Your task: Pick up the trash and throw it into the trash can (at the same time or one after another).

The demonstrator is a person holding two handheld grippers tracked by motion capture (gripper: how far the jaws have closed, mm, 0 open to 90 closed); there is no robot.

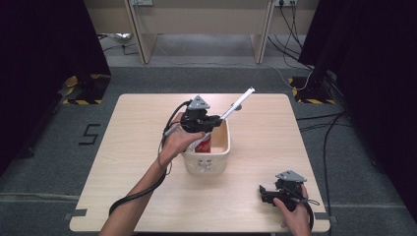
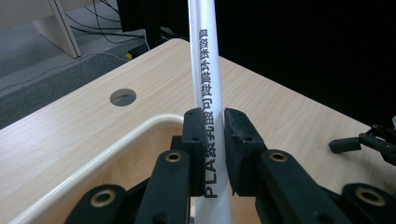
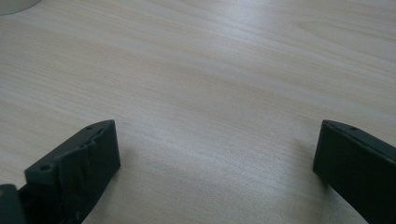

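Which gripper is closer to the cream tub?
Left. The left gripper hangs over the cream tub, pinching a paper-wrapped straw. The right gripper rests open on the table, off toward the near right corner.

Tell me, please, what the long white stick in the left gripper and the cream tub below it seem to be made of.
The wrapped straw, clamped in the left gripper, looks like a matte white paper sleeve; the black print on it begins with "PLA", which hints at a bioplastic straw inside, though this is not certain. The tub seems to be smooth moulded plastic, cream, with a rounded rim and a slight sheen.
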